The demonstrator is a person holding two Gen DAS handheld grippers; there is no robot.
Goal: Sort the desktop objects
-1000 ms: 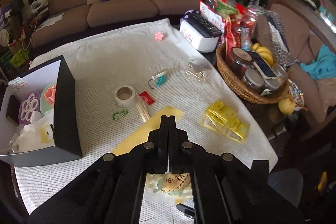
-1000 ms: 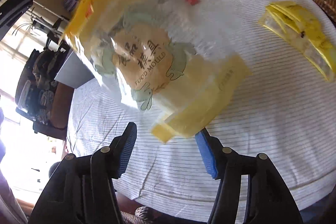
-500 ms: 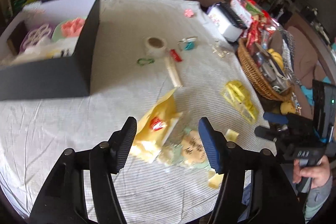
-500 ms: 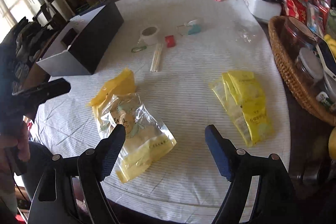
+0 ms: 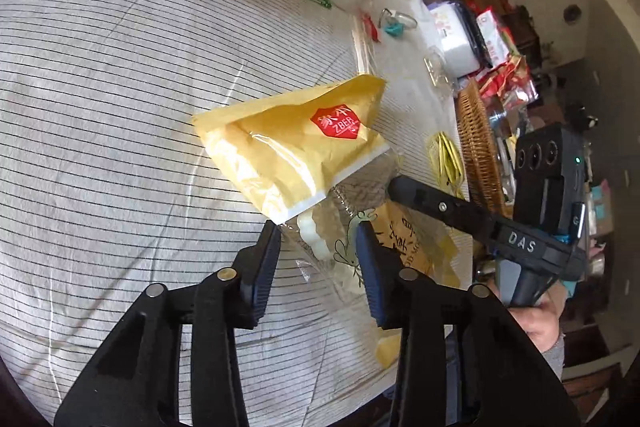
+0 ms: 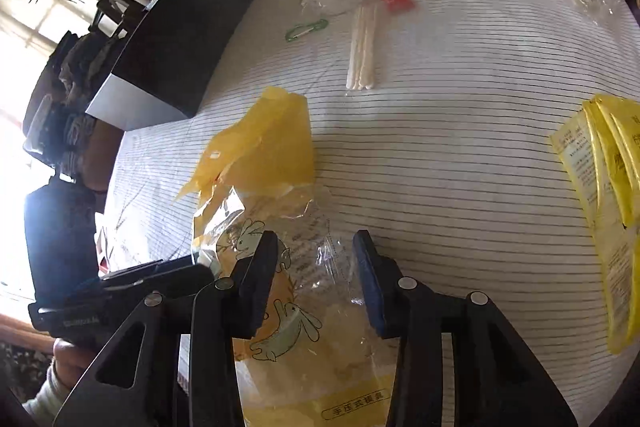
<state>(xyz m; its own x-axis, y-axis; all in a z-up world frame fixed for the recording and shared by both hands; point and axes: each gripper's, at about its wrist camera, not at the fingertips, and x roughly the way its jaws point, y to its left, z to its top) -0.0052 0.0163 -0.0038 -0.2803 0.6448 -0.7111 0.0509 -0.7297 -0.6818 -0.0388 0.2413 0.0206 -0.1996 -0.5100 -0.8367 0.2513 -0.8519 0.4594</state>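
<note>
Both grippers closing in on the yellow snack bag

I have the bag [image 5: 296, 147] lying near the table's [image 5: 100, 87] close edge, its clear lower half between the jaws of my left gripper [image 5: 318, 251] and my right gripper [image 6: 316, 267]; both sets of jaws are narrowing but not yet pinching it. I'd bite a flat fold of film, not the lumpy contents (crinkly plastic slips). The black box [image 6: 180, 27] sits at the far left corner, its inside hidden from here.
</note>
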